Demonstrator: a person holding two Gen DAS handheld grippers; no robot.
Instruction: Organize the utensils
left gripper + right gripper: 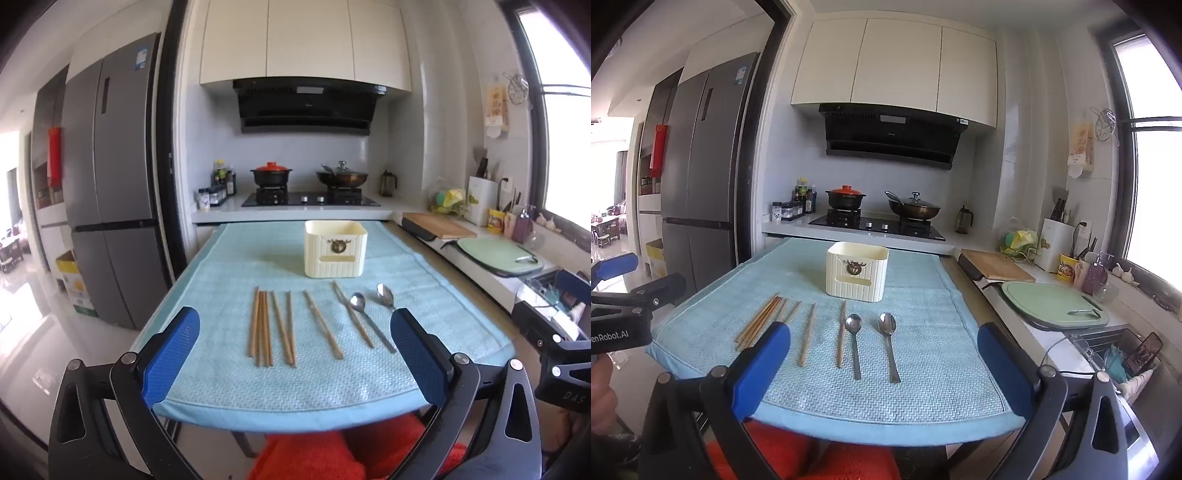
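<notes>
Kitchen | blue towel (229,384) on table | stove (310,199) behind | both jaws wide, empty

Both wrist views face stove from table's near edge, tilted slightly down; share blue towel (229,384).

Wooden chopsticks (280,326) and two steel spoons (371,317) lie flat mid-frame; the empty cream holder (335,248) stands upright above them.

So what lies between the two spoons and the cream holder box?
Nothing: bare blue towel separates the spoons from the cream holder. The right wrist view shows it best; the left wrist view agrees.
</notes>
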